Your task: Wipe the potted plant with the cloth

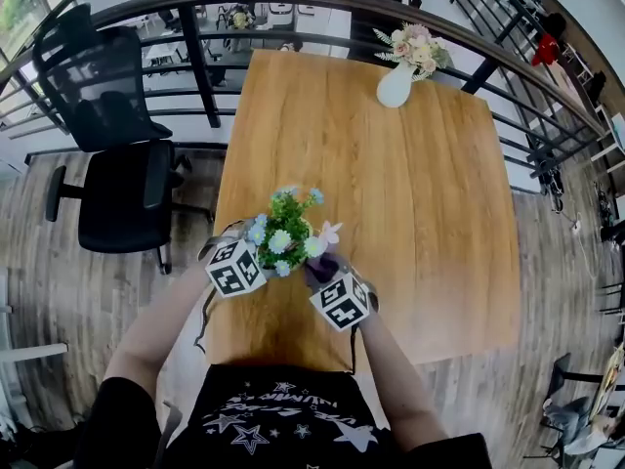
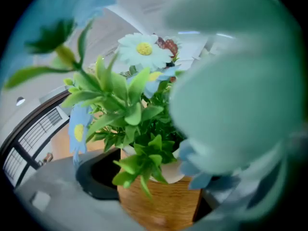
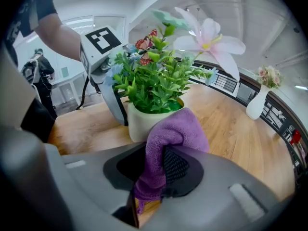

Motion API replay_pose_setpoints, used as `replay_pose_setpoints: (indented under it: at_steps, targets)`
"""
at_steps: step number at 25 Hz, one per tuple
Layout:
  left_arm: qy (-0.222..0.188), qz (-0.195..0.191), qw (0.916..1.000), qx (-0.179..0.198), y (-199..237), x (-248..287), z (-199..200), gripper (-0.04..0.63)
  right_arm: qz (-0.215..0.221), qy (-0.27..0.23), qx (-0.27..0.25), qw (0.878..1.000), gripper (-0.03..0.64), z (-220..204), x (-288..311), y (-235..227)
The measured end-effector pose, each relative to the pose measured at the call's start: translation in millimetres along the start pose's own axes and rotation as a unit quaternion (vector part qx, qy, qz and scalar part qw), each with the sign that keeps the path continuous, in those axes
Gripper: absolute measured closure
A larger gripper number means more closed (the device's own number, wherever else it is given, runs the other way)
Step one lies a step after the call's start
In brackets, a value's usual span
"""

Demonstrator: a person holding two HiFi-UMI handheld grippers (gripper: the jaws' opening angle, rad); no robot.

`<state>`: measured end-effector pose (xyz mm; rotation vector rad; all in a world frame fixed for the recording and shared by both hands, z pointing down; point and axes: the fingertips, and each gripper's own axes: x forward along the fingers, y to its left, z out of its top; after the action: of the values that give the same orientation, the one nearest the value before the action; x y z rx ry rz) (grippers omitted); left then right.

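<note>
Steadying the potted plant, which sits on the table between its closed-in jaws, the left gripper lets the right gripper, clamped on the purple cloth, press that bunched cloth against the pot wall just ahead of its tips.

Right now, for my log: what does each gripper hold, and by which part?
Right gripper pinches the cloth at a bunched fold. Left gripper sits at the pot; its grip cannot be told.

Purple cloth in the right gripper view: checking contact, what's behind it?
A white pot of green leafy plant; the purple cloth hides its right wall, so contact is unseen.
</note>
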<state>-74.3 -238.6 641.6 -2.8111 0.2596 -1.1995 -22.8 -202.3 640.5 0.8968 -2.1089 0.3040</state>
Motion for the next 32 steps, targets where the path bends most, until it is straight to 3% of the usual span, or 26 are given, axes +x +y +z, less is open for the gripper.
replay_pose_setpoints:
  at_steps: [5, 9, 17, 20, 23, 27, 32]
  targets:
    - [0.03, 0.054, 0.9959, -0.067, -5, 4, 4, 0.104, 0.004, 0.0, -0.002, 1.0, 0.529, -4, -6, 3]
    - [0.036, 0.098, 0.9879, -0.115, -7, 5, 6, 0.104, 0.007, 0.0, -0.005, 1.0, 0.529, -5, -11, 6]
    - [0.041, 0.192, 0.9587, -0.206, -14, 7, 8, 0.103, 0.034, -0.007, -0.019, 0.999, 0.529, -10, -19, 25]
    - [0.043, 0.22, 0.9471, -0.229, -16, 8, 10, 0.103, 0.032, -0.007, -0.027, 0.999, 0.529, -11, -22, 26]
    - [0.042, 0.233, 0.9408, -0.242, -19, 7, 11, 0.103, 0.035, -0.005, -0.035, 0.999, 0.529, -13, -23, 24]
    - [0.042, 0.225, 0.9453, -0.233, -20, 5, 9, 0.103, 0.037, -0.005, -0.038, 0.999, 0.529, -14, -22, 23]
    - [0.036, 0.183, 0.965, -0.185, -28, 2, 3, 0.103, 0.026, -0.005, -0.037, 0.999, 0.529, -14, -22, 17]
